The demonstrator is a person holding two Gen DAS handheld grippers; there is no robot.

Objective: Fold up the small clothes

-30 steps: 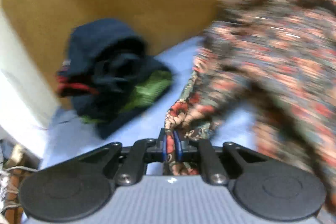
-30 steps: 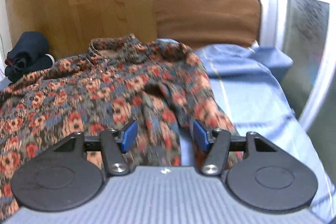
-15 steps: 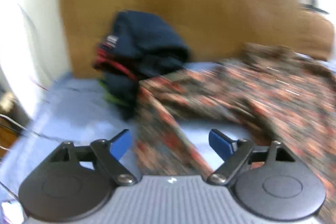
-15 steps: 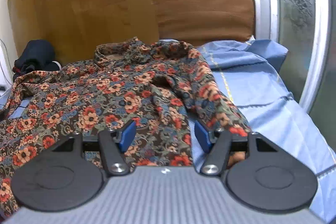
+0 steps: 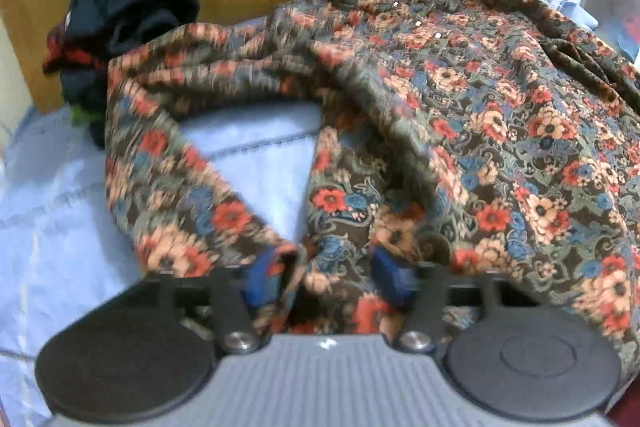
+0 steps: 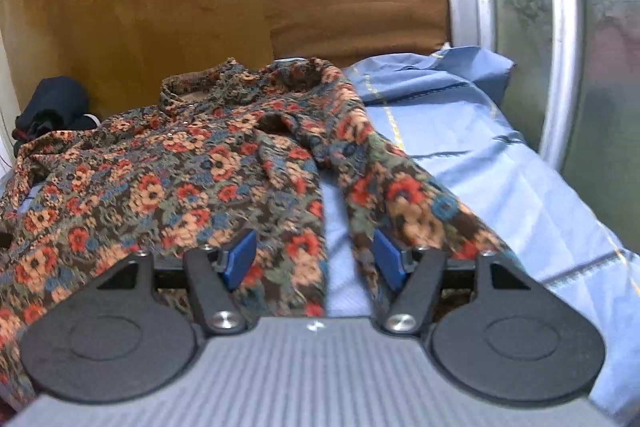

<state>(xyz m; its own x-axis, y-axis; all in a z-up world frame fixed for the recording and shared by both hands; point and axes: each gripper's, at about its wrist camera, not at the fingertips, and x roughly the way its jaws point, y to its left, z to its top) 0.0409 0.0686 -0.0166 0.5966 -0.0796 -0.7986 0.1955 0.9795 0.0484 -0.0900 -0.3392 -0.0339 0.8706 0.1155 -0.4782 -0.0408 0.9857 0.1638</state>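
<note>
A floral shirt point(image 5: 460, 115) lies spread on the blue sheet point(image 5: 52, 219), collar toward the wooden board. Its left sleeve point(image 5: 168, 163) bends down the left side. My left gripper point(image 5: 326, 277) is open, its blue pads over the shirt's near hem by the sleeve cuff. In the right wrist view the same shirt point(image 6: 168, 179) covers the left half of the bed, and its right sleeve point(image 6: 400, 203) runs toward me. My right gripper point(image 6: 316, 257) is open, low over the gap between body and right sleeve.
A pile of dark folded clothes point(image 5: 120, 15) sits at the far left against the wooden board point(image 6: 132, 15). A brown cushion point(image 6: 356, 7) stands at the bed's head. A blue pillow point(image 6: 472, 67) lies at the far right beside frosted glass doors point(image 6: 520, 7).
My left gripper let go of the sleeve cloth, opened, and swung right to the shirt's near hem. The right gripper stayed open and lowered slightly.
</note>
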